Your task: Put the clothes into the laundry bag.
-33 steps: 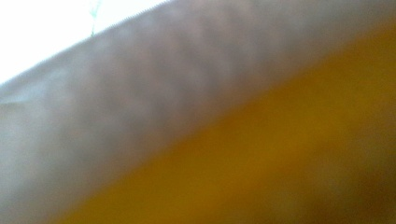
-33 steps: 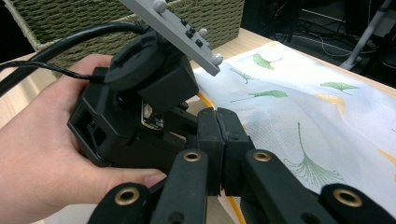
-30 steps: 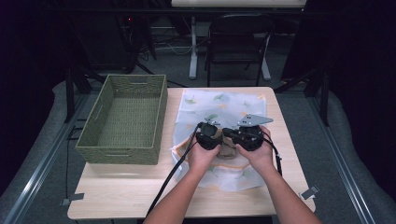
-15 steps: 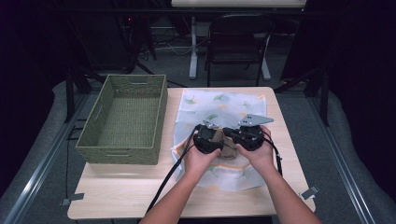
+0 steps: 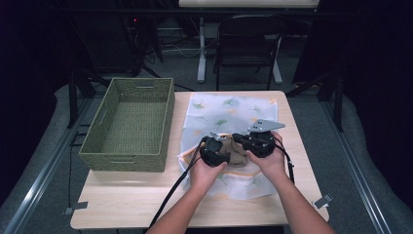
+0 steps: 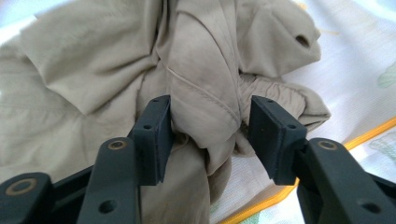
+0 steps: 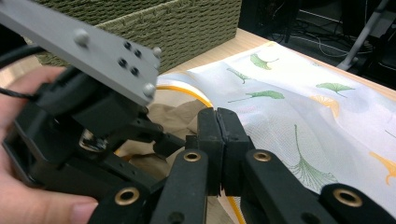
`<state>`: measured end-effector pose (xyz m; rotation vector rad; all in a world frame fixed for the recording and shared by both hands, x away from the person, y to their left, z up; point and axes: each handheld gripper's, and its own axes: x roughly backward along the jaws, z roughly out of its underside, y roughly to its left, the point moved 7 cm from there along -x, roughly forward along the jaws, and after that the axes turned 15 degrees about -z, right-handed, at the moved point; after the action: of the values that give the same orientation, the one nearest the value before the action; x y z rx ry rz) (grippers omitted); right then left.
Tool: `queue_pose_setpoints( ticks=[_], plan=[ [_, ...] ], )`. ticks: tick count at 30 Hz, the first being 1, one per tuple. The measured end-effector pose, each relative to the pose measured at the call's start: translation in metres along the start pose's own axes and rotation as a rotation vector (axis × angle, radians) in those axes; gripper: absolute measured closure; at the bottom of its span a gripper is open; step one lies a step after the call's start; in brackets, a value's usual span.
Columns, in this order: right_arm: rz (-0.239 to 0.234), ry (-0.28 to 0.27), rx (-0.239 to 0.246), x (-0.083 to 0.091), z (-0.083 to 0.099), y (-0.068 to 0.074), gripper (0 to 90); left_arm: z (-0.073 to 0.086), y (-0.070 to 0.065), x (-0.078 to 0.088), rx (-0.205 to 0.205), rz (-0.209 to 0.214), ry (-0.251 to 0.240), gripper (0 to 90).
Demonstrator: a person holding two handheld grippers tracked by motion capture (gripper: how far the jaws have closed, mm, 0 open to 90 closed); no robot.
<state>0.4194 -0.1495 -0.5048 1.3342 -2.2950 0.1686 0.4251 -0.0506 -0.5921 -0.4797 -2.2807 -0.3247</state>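
A: High view, report.
B: The wooden bench [image 5: 146,195] carries a green woven basket [image 5: 127,124] at its left and a white leaf-print cloth [image 5: 229,109] at centre. A crumpled tan garment [image 5: 237,153] lies on the near part of the cloth. The left claw [image 5: 215,150] and right claw [image 5: 256,141] sit side by side at the garment, each held in a hand.

A: Left gripper view?
B: The left claw [image 6: 210,135] has its jaws apart, one on each side of a bunched fold of the tan garment [image 6: 116,70]. The left pad [image 6: 156,135] touches the fabric; whether the right pad presses it, I cannot tell. The cloth [image 6: 355,56] lies beneath, its orange border showing.

A: Right gripper view?
B: The right claw [image 7: 218,144] has its jaws together; whether any fabric is pinched between them, I cannot tell. The left claw's body and grey plate sit just beside it at left, over the garment [image 7: 180,116]. The basket [image 7: 187,23] stands behind.
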Motion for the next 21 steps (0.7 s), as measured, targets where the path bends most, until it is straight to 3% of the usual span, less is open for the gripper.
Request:
queue_pose_setpoints(
  ticks=[11, 21],
  plan=[
    [0.0, 0.003, 0.003, -0.001, 0.0, 0.002, 89.7, 0.0, 0.001, -0.008, -0.008, -0.032, -0.008, 77.2],
    [-0.003, 0.006, 0.007, -0.002, -0.001, 0.004, 89.7, -0.008, 0.004, -0.013, 0.008, -0.043, -0.02, 80.3]
  ],
)
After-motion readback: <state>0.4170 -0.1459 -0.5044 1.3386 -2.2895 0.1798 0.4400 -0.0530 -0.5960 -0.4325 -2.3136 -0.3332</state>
